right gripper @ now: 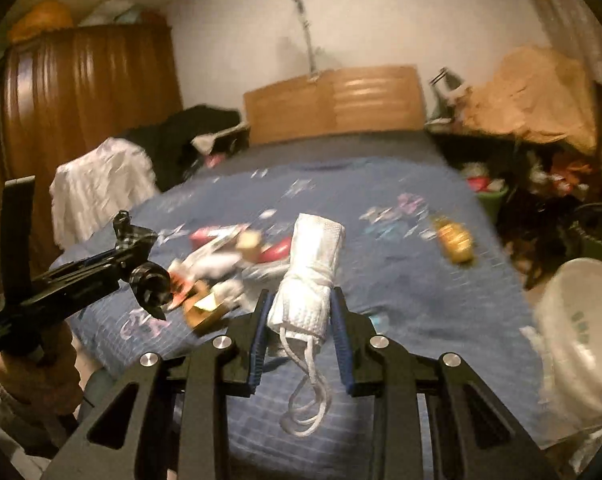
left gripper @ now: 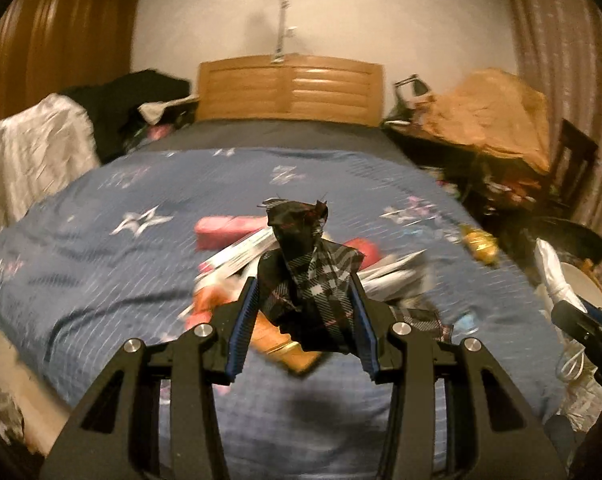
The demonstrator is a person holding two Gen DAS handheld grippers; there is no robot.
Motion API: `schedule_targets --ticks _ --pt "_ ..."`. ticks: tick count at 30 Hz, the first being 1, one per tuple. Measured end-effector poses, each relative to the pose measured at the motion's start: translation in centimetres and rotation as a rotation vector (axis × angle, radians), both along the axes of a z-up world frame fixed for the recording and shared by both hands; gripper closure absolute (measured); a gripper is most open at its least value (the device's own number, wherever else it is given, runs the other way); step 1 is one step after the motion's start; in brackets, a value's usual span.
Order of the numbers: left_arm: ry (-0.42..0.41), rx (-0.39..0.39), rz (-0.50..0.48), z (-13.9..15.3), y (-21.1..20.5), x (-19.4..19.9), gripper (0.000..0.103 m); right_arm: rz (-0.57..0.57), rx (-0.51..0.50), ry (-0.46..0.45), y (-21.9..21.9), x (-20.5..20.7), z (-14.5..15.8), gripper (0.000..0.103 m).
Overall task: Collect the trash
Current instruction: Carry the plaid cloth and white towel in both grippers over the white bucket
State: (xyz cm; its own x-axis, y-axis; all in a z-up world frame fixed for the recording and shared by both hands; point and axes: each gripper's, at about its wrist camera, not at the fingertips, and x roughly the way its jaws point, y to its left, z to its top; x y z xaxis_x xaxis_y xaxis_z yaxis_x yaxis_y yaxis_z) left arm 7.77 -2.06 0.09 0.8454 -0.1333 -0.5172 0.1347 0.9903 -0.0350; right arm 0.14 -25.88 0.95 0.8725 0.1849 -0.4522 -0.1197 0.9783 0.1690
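A crumpled piece of black plaid fabric (left gripper: pixel 305 276) is pinched between the blue-padded jaws of the left gripper (left gripper: pixel 306 312), raised above the blue star-print bedspread (left gripper: pixel 101 264); the cloth bulges up past the fingertips. A rolled white cloth bundle (right gripper: pixel 309 276), tied round its middle with a white cord (right gripper: pixel 307 404) that hangs in loops below it, is squeezed between the jaws of the right gripper (right gripper: pixel 301 320), also held above the bedspread.

On the bedspread beyond both grippers lies a loose heap of litter (right gripper: pixel 221 264): pink and red packets, white papers and a brown-and-gold box, all smeared by motion blur, so the single pieces are probably wrappers and cartons but cannot be named surely. To the right of the heap, apart from it on the bedspread, lies a small yellow-orange bottle-like item (right gripper: pixel 455 240).

Off the bedspread's right edge stands a white bucket (right gripper: pixel 581 340). At the far end of the bedspread rises a wooden headboard (left gripper: pixel 289 92). Left of the bedspread a white garment (left gripper: pixel 33 156) is draped, with a brown wardrobe (right gripper: pixel 85 108) behind it. Right of the headboard sits crumpled brown paper (left gripper: pixel 493 112).
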Motion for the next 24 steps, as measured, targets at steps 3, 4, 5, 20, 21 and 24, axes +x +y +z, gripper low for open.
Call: schedule_targets --ticks 3,4,5,20,21,24 --pt "-0.030 0.024 -0.055 1.2 -3.5 0.1 0.060 -0.056 -0.011 -0.036 -2.9 -1.5 1.5 0.072" --pt "-0.032 0.029 -0.072 1.5 -4.5 0.2 0.060 -0.071 -0.015 -0.044 -3.8 -2.0 1.8 0.072" --pt "-0.032 0.032 -0.089 1.7 -5.6 0.3 0.060 -0.091 -0.023 -0.054 -4.9 -2.4 2.3 0.072" --pt "-0.048 0.120 -0.375 2.5 -24.0 2.5 0.060 -0.380 -0.103 -0.025 -22.8 -7.7 4.7 0.072" --pt "-0.044 0.126 -0.398 2.4 -25.3 2.7 0.060 -0.394 -0.106 -0.015 -23.9 -7.6 4.7 0.072" --pt "-0.030 0.137 -0.470 1.8 -28.7 3.1 0.060 -0.439 -0.099 0.019 -27.6 -7.6 4.3 0.072"
